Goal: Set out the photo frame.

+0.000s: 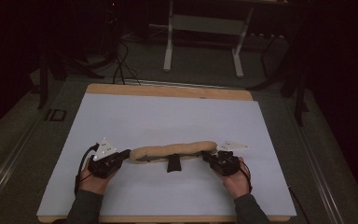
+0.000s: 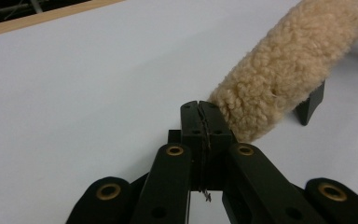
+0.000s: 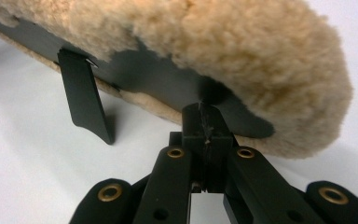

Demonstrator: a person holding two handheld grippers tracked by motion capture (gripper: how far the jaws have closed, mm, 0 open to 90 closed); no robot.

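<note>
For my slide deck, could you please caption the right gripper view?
Shut right gripper meets the black underside of a long tan fleece pad on a white table.

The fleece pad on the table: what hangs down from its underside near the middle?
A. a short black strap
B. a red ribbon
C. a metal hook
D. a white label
A: a short black strap hangs from the dark underside of the fleece pad, as the right gripper view shows, and in the high view it sticks out below the pad's middle.
</note>
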